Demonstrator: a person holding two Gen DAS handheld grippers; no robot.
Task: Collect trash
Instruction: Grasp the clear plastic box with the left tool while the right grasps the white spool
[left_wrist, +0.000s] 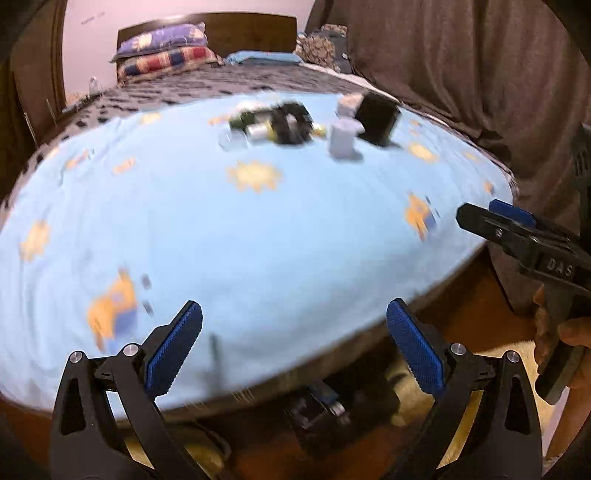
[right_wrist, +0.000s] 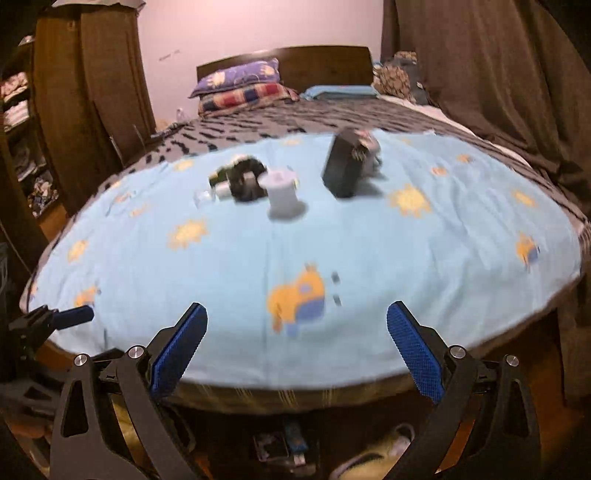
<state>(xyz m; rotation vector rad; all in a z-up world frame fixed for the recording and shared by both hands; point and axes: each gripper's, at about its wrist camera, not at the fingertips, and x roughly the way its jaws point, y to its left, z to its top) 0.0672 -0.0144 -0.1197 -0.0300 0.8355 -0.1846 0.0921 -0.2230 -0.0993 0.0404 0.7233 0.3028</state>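
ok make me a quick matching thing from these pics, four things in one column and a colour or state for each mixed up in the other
Things
1. paper cup
2. box
3. bed cloth
4. right gripper

Colour or state
a. light blue with yellow prints
b. jaws wide open, nothing between them
c. white, standing upright
d. black, standing on the cloth

Pairs: 1-c, 2-d, 3-a, 4-b

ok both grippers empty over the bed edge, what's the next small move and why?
Probably reach the right gripper forward toward the white cup: both sets of jaws stand open and empty, and the blurred cluster of items sits far up the blue sheet, out of reach.
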